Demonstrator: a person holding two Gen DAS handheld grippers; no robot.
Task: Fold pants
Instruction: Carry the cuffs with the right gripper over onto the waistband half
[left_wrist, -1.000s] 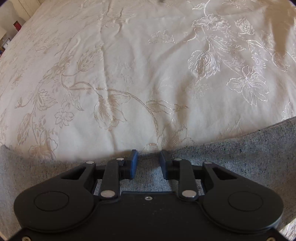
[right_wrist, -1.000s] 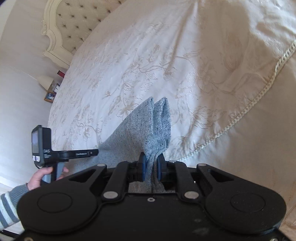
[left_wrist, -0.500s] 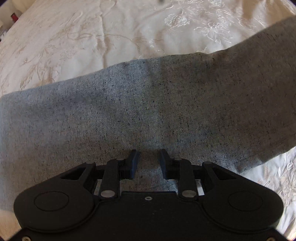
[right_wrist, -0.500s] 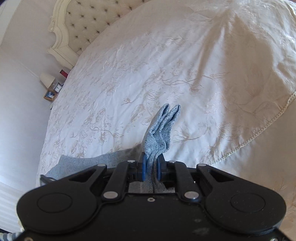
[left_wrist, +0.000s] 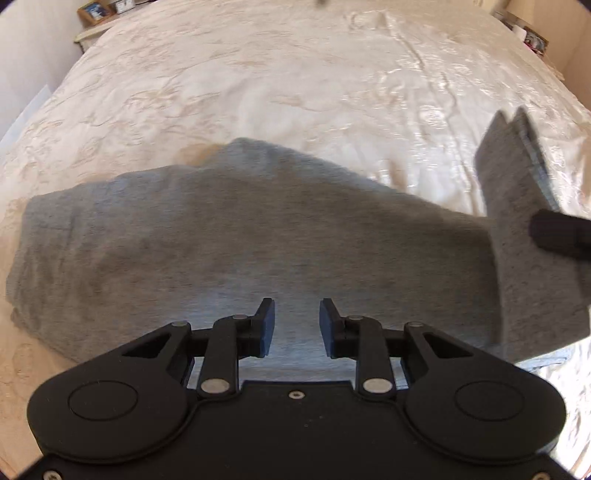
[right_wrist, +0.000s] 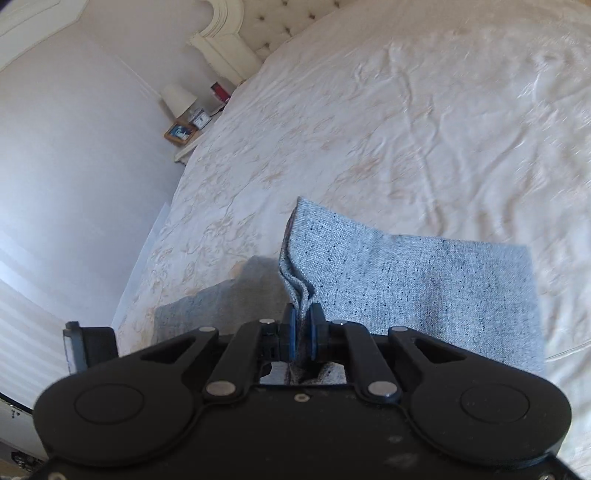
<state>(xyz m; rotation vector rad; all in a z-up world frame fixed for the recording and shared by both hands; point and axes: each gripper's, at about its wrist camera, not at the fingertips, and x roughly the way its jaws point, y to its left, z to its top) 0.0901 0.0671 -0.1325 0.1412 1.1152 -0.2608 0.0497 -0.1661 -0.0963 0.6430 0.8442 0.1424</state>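
Grey speckled pants (left_wrist: 236, 236) lie across a cream embroidered bedspread (left_wrist: 295, 74). My left gripper (left_wrist: 293, 325) is open and empty, hovering above the middle of the pants. My right gripper (right_wrist: 302, 334) is shut on the leg ends of the pants (right_wrist: 406, 280) and holds them lifted; the flap hangs over to the right. In the left wrist view the raised leg end (left_wrist: 524, 229) stands at the right with a part of the right gripper (left_wrist: 561, 232) against it.
A cream tufted headboard (right_wrist: 236, 40) stands at the far end of the bed. A nightstand with a lamp (right_wrist: 179, 98), a clock and a framed photo (right_wrist: 179, 132) sits beside it by the white wall. The left gripper's body (right_wrist: 90, 345) shows at the lower left.
The left gripper has pulled back and up from the pants, so the whole garment now shows. The right gripper has carried the leg ends higher and swung toward the waist end.
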